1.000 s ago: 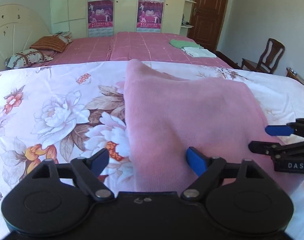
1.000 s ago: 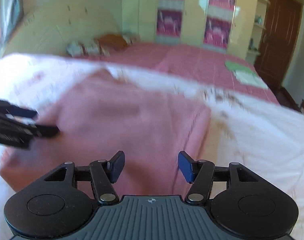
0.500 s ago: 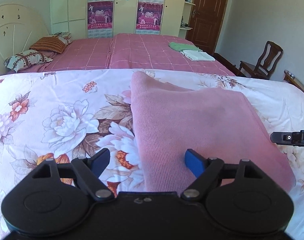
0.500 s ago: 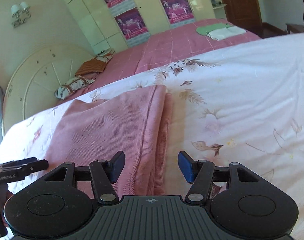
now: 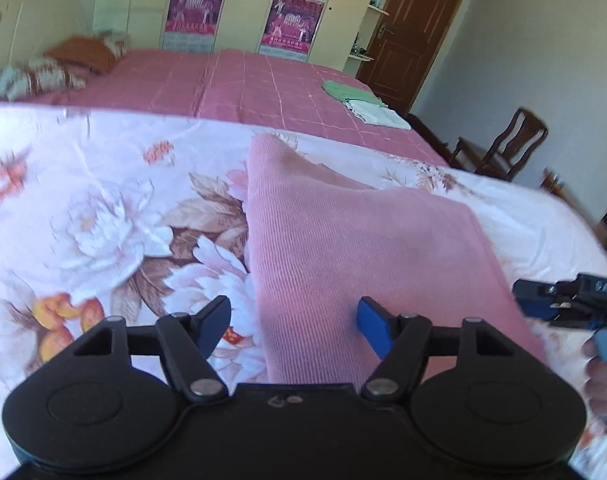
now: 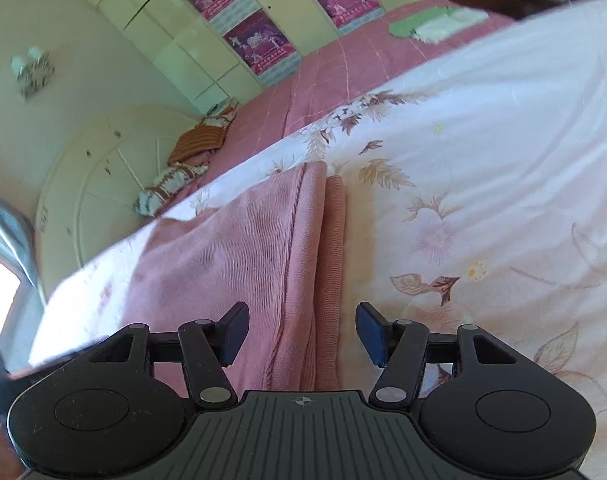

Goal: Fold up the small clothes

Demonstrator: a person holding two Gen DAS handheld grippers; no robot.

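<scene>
A folded pink knit garment [image 5: 367, 248] lies flat on the floral bedsheet [image 5: 95, 216]. My left gripper [image 5: 293, 326] hovers over the garment's near left edge; its jaws are closing, with the cloth's edge below the gap and neither pad pressing on it. In the right wrist view the same garment [image 6: 239, 248] shows its folded right edge. My right gripper [image 6: 301, 334] stands open just above that edge, gripping nothing. The right gripper [image 5: 543, 300] also shows at the right rim of the left wrist view, with fingers of a hand [image 5: 601, 380] below it.
Behind the floral sheet is a pink checked bed cover [image 5: 239, 84] with pillows [image 5: 35, 78] and folded green and white clothes [image 5: 359, 102]. A wooden chair [image 5: 507, 146] and a brown door [image 5: 411, 28] stand at the right. A curved headboard [image 6: 103, 184] stands at the left.
The left jaws have narrowed and the left view has rolled slightly. The right gripper moved from over the garment's middle to its right edge and rolled, tilting its view.
</scene>
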